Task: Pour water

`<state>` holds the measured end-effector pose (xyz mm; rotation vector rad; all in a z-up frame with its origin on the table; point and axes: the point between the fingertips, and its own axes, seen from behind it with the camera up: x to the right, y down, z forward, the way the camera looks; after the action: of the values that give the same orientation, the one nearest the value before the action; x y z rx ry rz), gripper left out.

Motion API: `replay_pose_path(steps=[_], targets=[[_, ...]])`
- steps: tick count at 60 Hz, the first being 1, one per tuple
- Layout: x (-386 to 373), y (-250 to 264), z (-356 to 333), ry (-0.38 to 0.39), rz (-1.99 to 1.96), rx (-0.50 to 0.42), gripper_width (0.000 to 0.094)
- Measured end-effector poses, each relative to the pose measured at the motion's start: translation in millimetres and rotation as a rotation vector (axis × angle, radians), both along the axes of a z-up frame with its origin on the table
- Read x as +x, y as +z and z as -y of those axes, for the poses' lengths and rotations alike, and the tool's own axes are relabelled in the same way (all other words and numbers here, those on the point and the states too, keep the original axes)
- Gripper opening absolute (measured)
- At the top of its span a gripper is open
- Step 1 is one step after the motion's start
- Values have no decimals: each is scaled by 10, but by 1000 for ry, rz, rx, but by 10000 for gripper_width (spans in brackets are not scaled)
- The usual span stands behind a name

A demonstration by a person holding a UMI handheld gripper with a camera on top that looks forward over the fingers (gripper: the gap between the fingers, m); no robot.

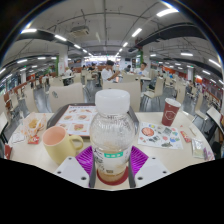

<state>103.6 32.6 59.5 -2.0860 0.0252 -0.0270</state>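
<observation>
A clear plastic bottle (112, 135) with a white cap and a green-and-white label stands upright between my fingers. Both purple pads (84, 158) press against its sides, so my gripper (112, 165) is shut on it. A little yellowish liquid shows at the bottle's bottom. A cream mug (57, 143) with its handle toward the bottle stands on the table just left of the bottle.
A patterned plate (160, 134) lies right of the bottle, a dark red paper cup (171, 110) beyond it. A printed placemat (76, 119) and a food box (34, 127) lie behind the mug. People sit at far tables in a canteen hall.
</observation>
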Motion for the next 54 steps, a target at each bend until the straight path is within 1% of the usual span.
replay_pose_path(steps=[1,2,3,9,14,17,18,19,21,22,23,25,28,38,41,47,54], targets=[[4,-59,10,-2,-1,-8,446],[-22,-79,42,-3,-2,-2,457],[-31,-37,19,-4,-5,27,447],[13,-40,21,-5,5,47,456],[27,-37,1,-21,-14,49,513],[30,-51,17,-20,-14,30,553],[19,-79,30,-20,-14,12,578],[12,-109,49,-21,-14,-7,625],[1,-152,95,-26,-18,-41,745],[11,-162,128,-29,-18,-54,833],[8,-165,158,-30,-16,-65,867],[21,-157,242,-41,-7,-88,831],[28,-99,396,-54,9,-112,849],[-178,280,1068,-58,26,-187,848],[-257,410,1258,-53,29,-192,847],[-420,699,1682,-66,44,-202,843],[-566,876,2020,-84,32,-216,845]])
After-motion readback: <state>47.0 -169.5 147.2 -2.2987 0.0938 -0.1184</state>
